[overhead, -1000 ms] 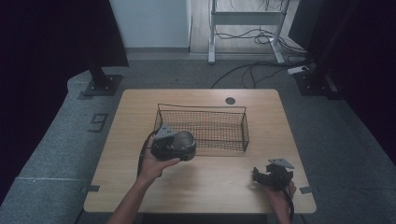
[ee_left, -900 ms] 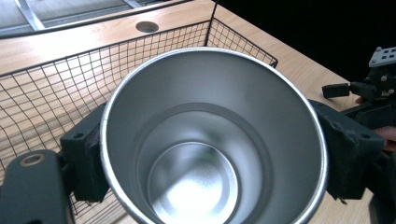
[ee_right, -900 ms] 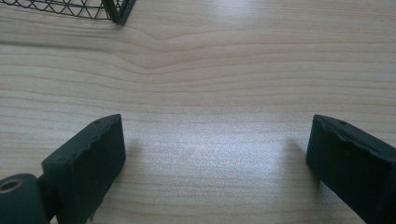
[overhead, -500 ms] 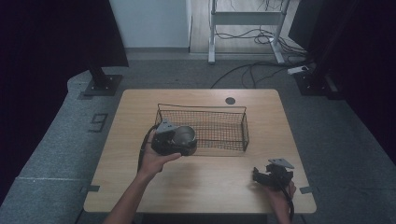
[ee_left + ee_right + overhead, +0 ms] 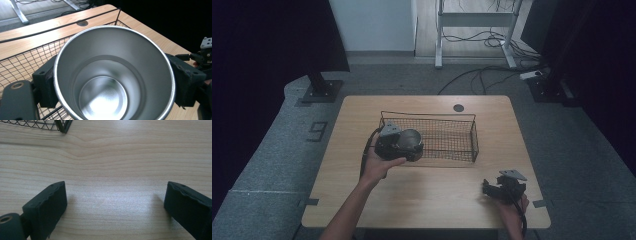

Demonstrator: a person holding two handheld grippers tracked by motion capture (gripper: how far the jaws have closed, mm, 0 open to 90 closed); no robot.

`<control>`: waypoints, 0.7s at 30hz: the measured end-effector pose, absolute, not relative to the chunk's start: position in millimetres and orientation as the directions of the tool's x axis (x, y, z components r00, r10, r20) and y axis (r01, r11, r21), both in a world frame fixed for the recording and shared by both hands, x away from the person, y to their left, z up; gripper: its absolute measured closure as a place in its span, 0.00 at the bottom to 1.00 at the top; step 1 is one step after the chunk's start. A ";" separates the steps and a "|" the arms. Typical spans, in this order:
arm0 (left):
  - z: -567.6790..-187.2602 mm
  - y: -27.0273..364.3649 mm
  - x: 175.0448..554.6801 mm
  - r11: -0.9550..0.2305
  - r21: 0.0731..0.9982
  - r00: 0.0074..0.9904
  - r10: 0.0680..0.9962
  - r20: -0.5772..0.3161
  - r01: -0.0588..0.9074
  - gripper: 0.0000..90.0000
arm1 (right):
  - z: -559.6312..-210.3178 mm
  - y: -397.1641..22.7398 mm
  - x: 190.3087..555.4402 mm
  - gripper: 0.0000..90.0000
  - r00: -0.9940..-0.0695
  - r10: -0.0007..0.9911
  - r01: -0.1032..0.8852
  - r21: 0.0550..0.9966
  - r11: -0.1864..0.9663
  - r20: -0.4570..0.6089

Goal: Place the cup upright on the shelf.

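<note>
The left tool (image 5: 404, 145) is clamped on a metal cup (image 5: 113, 75); in the left gripper view its two black jaws press against the cup's outer wall on either side, and the cup's open mouth faces the camera so the shiny inside and round bottom are plain. In the high view the cup (image 5: 410, 139) is held off the tabletop (image 5: 437, 195) at the left end of the wire basket (image 5: 452, 137), right at the basket's near rim, at about 10 o'clock from the tabletop's middle. Whether the cup touches the basket wire cannot be told. The basket stands in the far half of the tabletop, with a small dark round hole (image 5: 458, 107) beyond it at about 12 o'clock. The right tool (image 5: 498, 189) sits low over the near right corner, at about 4 o'clock, well apart from the basket; in the right gripper view its jaws stand wide apart with bare wood between them, and the basket's corner (image 5: 62, 126) shows at the top left.
</note>
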State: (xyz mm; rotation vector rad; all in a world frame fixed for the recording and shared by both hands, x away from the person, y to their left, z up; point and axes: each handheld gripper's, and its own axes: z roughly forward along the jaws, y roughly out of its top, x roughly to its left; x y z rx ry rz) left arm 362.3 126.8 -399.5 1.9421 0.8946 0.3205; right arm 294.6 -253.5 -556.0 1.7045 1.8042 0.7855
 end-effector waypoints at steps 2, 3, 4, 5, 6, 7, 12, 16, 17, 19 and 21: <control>-399.7 126.7 364.3 -0.294 0.839 0.697 0.705 -0.133 0.457 0.16 | -556.0 -253.7 294.7 0.05 -0.063 0.998 0.687 0.725 0.036 0.010; -399.8 126.9 365.4 -0.292 0.839 0.695 0.706 -0.134 0.459 0.16 | -556.0 -253.5 294.7 0.05 -0.062 0.998 0.688 0.725 0.034 0.012; -399.6 127.2 366.5 -0.292 0.838 0.694 0.707 -0.135 0.461 0.16 | -556.0 -253.5 294.7 0.05 -0.062 0.998 0.688 0.725 0.035 0.012; -399.5 127.4 367.5 -0.293 0.837 0.693 0.709 -0.134 0.461 0.16 | -556.0 -253.5 294.7 0.05 -0.062 0.998 0.688 0.725 0.034 0.012; -399.2 127.3 368.3 -0.293 0.837 0.691 0.711 -0.133 0.462 0.16 | -556.0 -253.5 294.7 0.05 -0.062 0.998 0.688 0.725 0.034 0.012; -399.0 127.4 368.9 -0.292 0.837 0.689 0.712 -0.133 0.463 0.16 | -556.0 -253.6 294.7 0.05 -0.063 0.998 0.688 0.725 0.035 0.012; -397.0 126.6 372.4 -0.288 0.842 0.699 0.701 -0.140 0.457 0.16 | -556.1 -253.5 294.9 0.05 -0.061 0.998 0.688 0.725 0.034 0.011; -392.8 123.6 374.4 -0.294 0.845 0.706 0.696 -0.131 0.447 0.16 | -556.1 -253.7 294.9 0.05 -0.062 0.998 0.688 0.725 0.036 0.010; -391.6 122.9 374.7 -0.296 0.846 0.709 0.694 -0.129 0.443 0.16 | -556.0 -253.7 294.9 0.05 -0.062 0.998 0.688 0.725 0.036 0.010; -389.6 121.4 375.1 -0.299 0.847 0.711 0.692 -0.125 0.440 0.16 | -556.0 -253.7 294.9 0.05 -0.062 0.998 0.688 0.725 0.036 0.010; -388.3 120.1 375.9 -0.303 0.846 0.713 0.691 -0.122 0.438 0.16 | -556.0 -253.7 294.9 0.05 -0.062 0.998 0.688 0.725 0.036 0.010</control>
